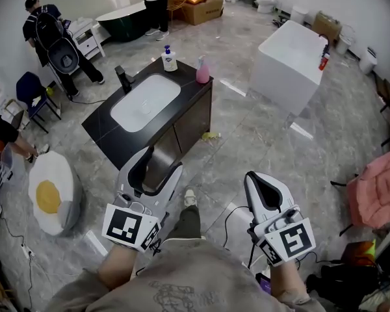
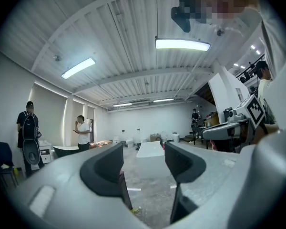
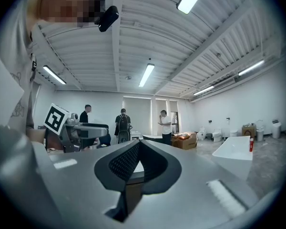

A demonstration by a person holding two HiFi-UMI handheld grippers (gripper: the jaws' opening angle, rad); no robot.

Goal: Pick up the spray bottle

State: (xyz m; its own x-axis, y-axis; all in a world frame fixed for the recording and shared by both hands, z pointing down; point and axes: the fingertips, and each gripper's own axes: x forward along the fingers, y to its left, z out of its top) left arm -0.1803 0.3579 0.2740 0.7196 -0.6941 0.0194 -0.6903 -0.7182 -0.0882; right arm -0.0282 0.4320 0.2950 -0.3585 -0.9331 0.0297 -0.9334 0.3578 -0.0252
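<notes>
Spray bottle [image 1: 202, 70]: pink, upright at the far right corner of the black tabletop [image 1: 103, 125], well apart from both grippers.
Soap bottle [image 1: 169, 59]: white with a blue pump, upright just left of the spray bottle along the same far edge.
Basin [image 1: 145, 101]: white, set into the middle of the tabletop, with a dark tap [image 1: 123, 78] at its left end.
Left gripper [image 1: 161, 162] [image 2: 143, 161]: held low in front of the person, over the near end of the cabinet; jaws apart, with only floor and a distant white tub [image 2: 150, 157] between them.
Right gripper [image 1: 257, 178] [image 3: 138, 149]: held over bare floor to the right of the cabinet; jaws pressed together, with nothing in them.
Tub in head view [image 1: 291, 56]: stands on the floor to the right of the cabinet, with a small red bottle [image 1: 324, 61] on its far edge.
Egg cushion [image 1: 50, 194]: lies on the floor to the cabinet's left (white, with a yellow centre).
Bystanders: people stand at the far side of the room, one with a backpack [image 1: 45, 28].
</notes>
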